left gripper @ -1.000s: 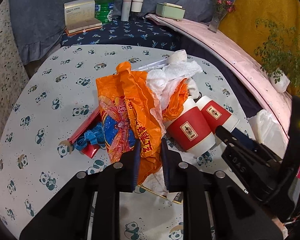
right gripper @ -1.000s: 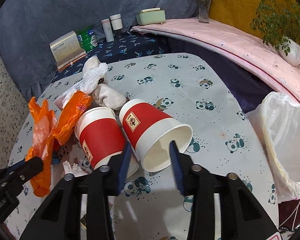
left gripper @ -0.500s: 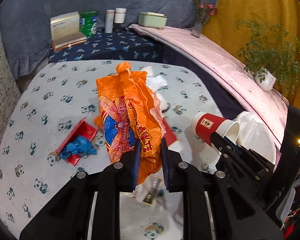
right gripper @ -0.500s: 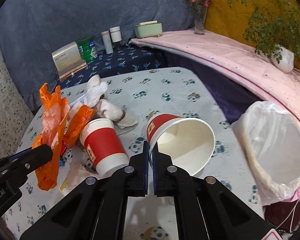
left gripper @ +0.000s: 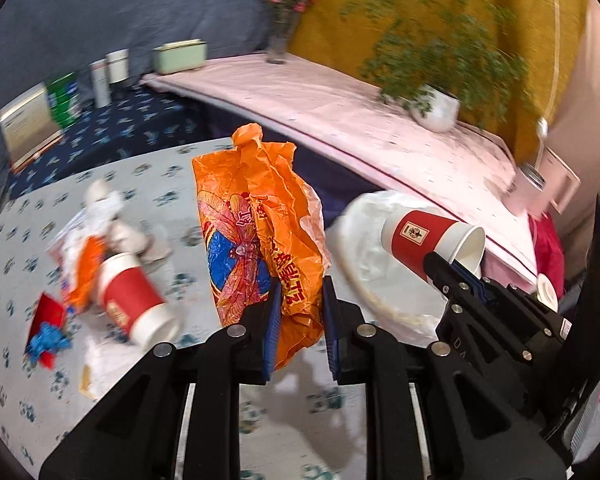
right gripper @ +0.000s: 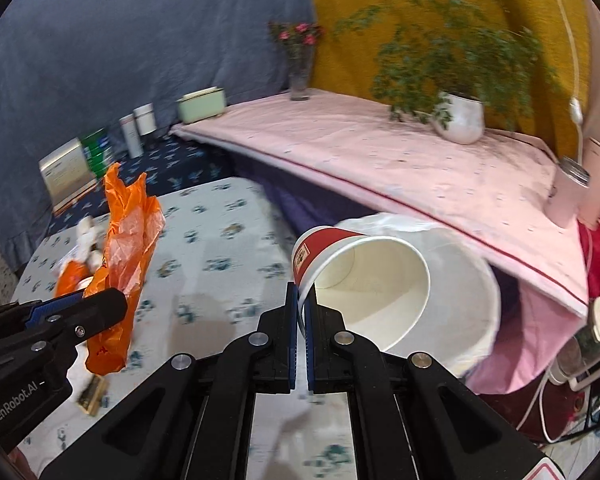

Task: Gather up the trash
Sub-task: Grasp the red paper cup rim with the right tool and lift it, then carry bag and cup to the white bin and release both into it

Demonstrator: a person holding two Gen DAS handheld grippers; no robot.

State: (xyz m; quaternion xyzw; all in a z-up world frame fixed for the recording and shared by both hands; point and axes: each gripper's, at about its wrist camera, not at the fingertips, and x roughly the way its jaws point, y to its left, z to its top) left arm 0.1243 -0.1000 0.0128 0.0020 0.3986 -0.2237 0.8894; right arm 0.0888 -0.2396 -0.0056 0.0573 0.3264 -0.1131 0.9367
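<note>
My left gripper (left gripper: 298, 312) is shut on a crumpled orange plastic bag (left gripper: 260, 232) and holds it above the panda-print table (left gripper: 172, 184). My right gripper (right gripper: 300, 320) is shut on the rim of a red and white paper cup (right gripper: 356, 280), held in front of the white-lined trash bin (right gripper: 468, 304). The cup (left gripper: 428, 236) and the bin (left gripper: 364, 264) also show in the left wrist view. A second red cup (left gripper: 134, 304) lies on the table with tissues (left gripper: 100, 208), an orange wrapper (left gripper: 84, 272) and a red packet with blue scraps (left gripper: 46, 328).
A pink-covered ledge (right gripper: 400, 160) runs behind the bin with a potted plant (right gripper: 460, 120), a flower vase (right gripper: 300, 72) and a green box (right gripper: 200, 104). Boxes and bottles (left gripper: 60, 104) stand at the back left. A jar (right gripper: 592, 344) and cables sit at the right.
Both grippers lifted and swung right toward the bin, carrying the orange bag and the red cup. The right gripper closed on the cup's rim after one second ago.
</note>
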